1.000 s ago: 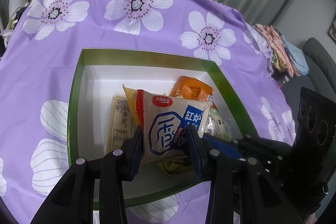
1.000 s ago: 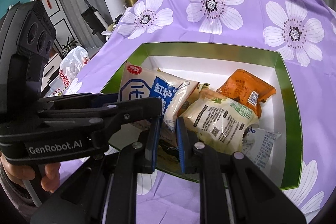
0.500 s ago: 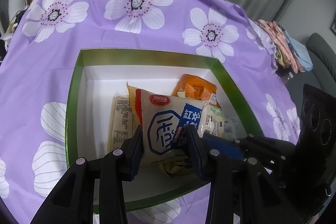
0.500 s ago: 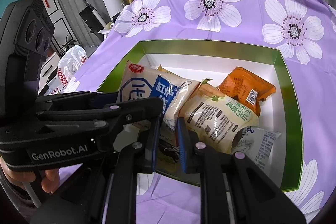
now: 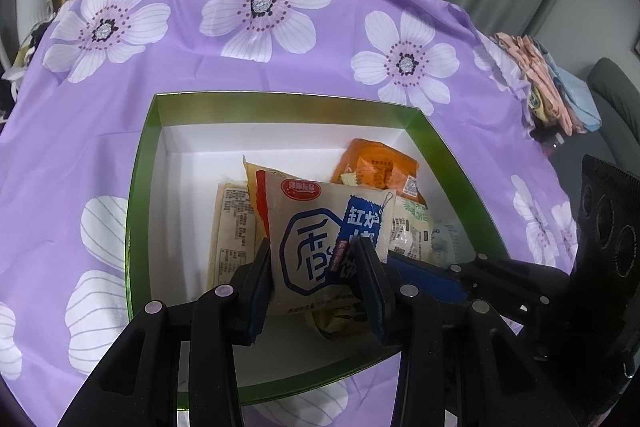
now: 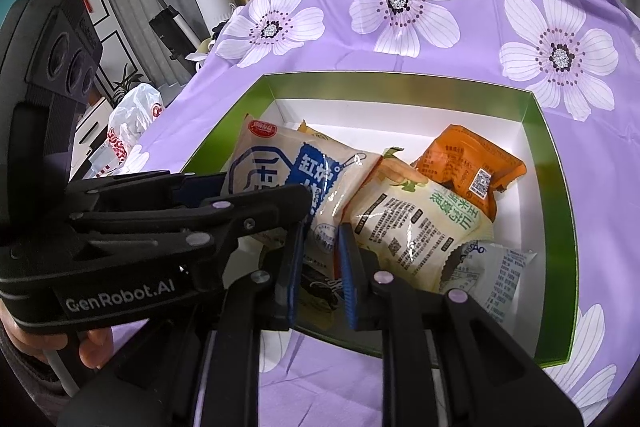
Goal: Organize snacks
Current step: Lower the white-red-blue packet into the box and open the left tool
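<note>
— While you look down the left wrist view, what's in the left claw (image 5: 314, 277)?
— It's clamped on the white-and-blue snack packet (image 5: 320, 247), low centre of the frame, over the green-rimmed box (image 5: 138, 211) on the purple flowered bench (image 5: 100, 131). An orange packet (image 5: 378, 167) lies behind it in the box.
— And the right wrist view?
— The right claw (image 6: 320, 267) sits lower centre, jaws a little apart; I can't tell if the pads press anything. A pale green-lettered packet (image 6: 416, 227) lies just right of it.
</note>
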A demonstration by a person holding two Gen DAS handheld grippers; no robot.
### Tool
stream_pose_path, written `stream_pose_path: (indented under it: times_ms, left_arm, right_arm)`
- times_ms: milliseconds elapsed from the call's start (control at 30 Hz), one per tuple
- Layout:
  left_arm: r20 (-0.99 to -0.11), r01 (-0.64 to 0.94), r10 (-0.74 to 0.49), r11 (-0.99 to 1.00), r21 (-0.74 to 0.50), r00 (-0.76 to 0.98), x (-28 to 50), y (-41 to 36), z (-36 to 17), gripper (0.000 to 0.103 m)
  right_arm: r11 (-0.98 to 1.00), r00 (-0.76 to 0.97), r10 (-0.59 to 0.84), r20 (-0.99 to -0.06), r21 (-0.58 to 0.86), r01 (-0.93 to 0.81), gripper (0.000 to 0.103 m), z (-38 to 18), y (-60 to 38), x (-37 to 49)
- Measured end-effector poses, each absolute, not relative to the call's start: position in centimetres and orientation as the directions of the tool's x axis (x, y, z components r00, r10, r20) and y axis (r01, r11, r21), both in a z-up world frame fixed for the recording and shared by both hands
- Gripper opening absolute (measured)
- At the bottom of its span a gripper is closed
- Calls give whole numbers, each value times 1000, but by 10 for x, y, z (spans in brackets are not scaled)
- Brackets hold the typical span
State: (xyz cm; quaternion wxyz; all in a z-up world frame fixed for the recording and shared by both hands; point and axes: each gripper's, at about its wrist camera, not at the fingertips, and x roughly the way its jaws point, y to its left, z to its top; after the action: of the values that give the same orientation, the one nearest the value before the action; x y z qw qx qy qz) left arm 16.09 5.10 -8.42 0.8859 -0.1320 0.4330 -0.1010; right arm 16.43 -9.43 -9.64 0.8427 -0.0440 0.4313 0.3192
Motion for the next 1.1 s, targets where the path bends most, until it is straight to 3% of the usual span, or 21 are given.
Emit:
stream_pose_path:
  times_ms: [467,633,767,867,1100]
  left_arm:
    - [-763,38,-245,960,-278,598,159,49,-84,40]
    - [-768,34,-229,965,-261,597,158,48,-83,41]
    - [-773,26,-210,970,-243,599,157,48,-83,45]
    - [-778,14,-186,975,-222,601,157,48,-82,56]
    - [-779,9,-177,977,-214,601,157,48,-80,58]
  right_arm:
    - [797,422,485,-766,187,-575,25,-96,-92,166]
    - [806,434,467,-771,168,-568,32,-95,-93,164]
    - [815,441,453,-775,159,-558,38,-96,-94,164]
    - [817,446,445,-777,149,-557,40,-96,-95,163]
    - [823,451,431,-781,136,-551,43,-94,-95,162]
